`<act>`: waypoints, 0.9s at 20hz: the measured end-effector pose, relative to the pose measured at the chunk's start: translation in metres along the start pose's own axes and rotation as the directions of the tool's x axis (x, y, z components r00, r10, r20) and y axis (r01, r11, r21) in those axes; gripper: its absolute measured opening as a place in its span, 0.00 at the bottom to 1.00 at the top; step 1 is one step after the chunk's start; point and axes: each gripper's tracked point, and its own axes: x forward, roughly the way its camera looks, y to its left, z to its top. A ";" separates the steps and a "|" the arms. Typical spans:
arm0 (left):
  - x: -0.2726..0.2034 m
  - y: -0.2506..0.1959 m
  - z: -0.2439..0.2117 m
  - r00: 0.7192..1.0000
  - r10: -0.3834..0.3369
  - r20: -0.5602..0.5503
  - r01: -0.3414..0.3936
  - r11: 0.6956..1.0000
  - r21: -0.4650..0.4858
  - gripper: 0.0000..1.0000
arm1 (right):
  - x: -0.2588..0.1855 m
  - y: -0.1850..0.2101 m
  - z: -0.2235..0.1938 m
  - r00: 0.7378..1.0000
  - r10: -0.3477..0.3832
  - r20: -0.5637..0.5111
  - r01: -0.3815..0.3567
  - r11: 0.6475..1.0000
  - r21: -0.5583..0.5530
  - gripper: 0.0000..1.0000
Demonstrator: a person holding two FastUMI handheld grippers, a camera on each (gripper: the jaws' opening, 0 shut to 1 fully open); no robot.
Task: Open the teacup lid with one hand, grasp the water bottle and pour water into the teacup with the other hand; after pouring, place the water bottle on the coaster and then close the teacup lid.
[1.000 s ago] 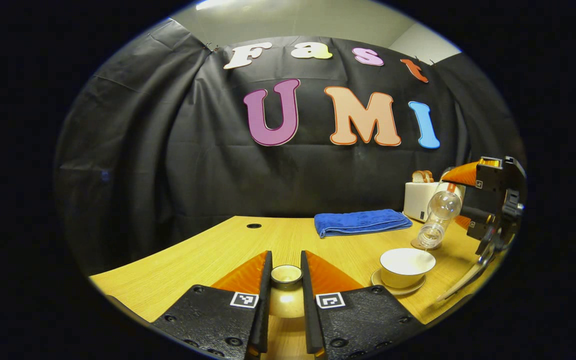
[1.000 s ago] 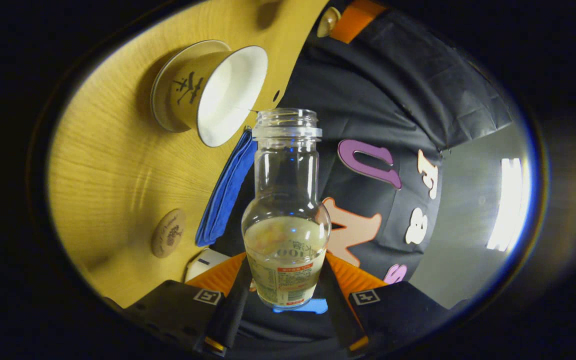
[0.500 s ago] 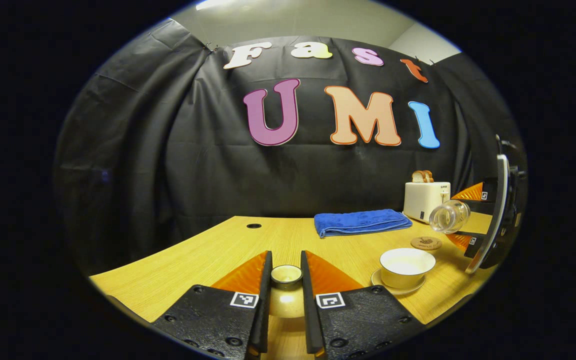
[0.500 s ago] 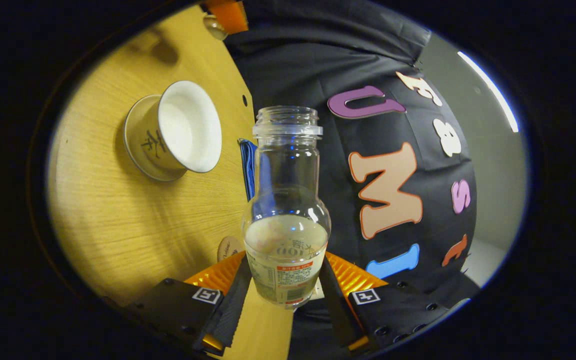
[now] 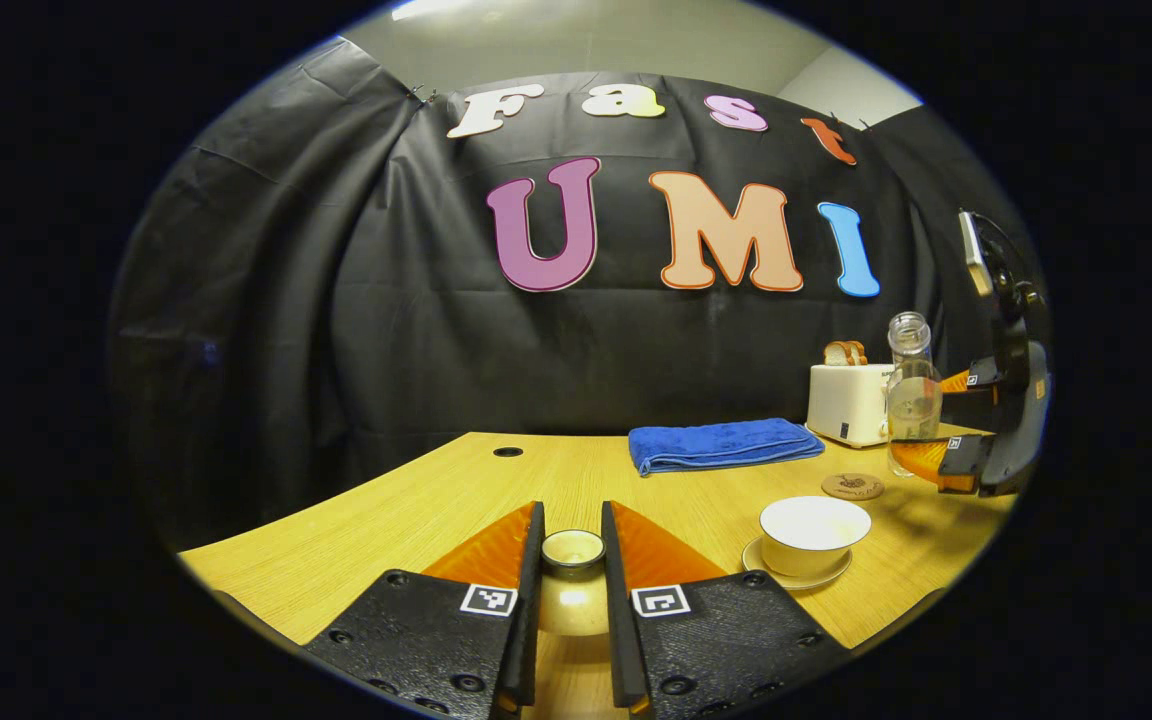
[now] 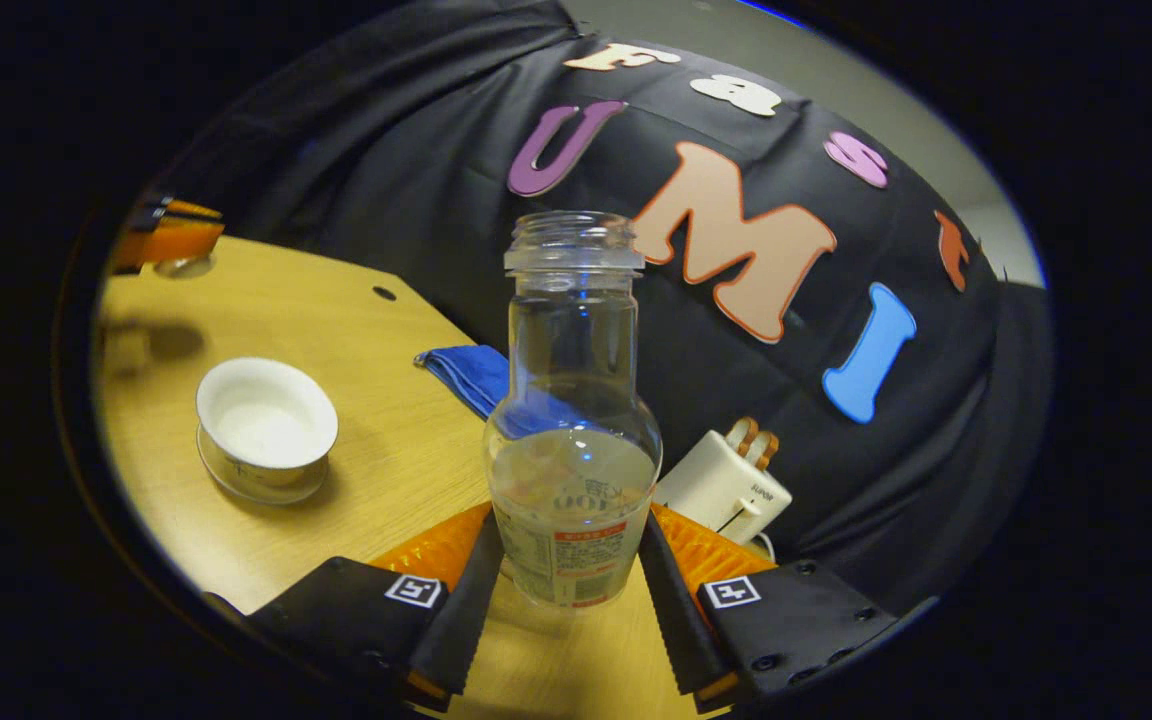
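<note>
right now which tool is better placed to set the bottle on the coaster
The right tool: its fingers already clamp the water bottle, upright and near the coaster. The left tool is busy holding the teacup lid, away from the teacup.

A staged recording booth, not a lived-in home: black cloth (image 5: 336, 330) hangs as a backdrop around a bare wooden table (image 5: 416, 510) with a cable hole (image 5: 508, 452). Household props are set out on it: a toaster (image 5: 848, 402) with bread, a folded blue towel (image 5: 724, 443), a coaster (image 5: 852, 486).
</note>
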 end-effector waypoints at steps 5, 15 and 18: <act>0.001 0.002 0.000 1.000 0.004 0.001 -0.004 1.000 0.001 0.27 | 0.016 -0.008 -0.012 0.998 0.062 -0.027 -0.048 0.932 0.358 0.80; 0.003 0.003 0.001 1.000 0.006 0.000 -0.006 1.000 0.001 0.27 | 0.065 -0.009 -0.042 0.995 0.068 -0.070 -0.018 0.835 0.550 0.79; 0.002 0.004 0.002 1.000 0.006 0.001 -0.006 1.000 0.001 0.27 | 0.075 -0.011 -0.043 0.996 0.055 -0.074 -0.006 0.841 0.541 0.80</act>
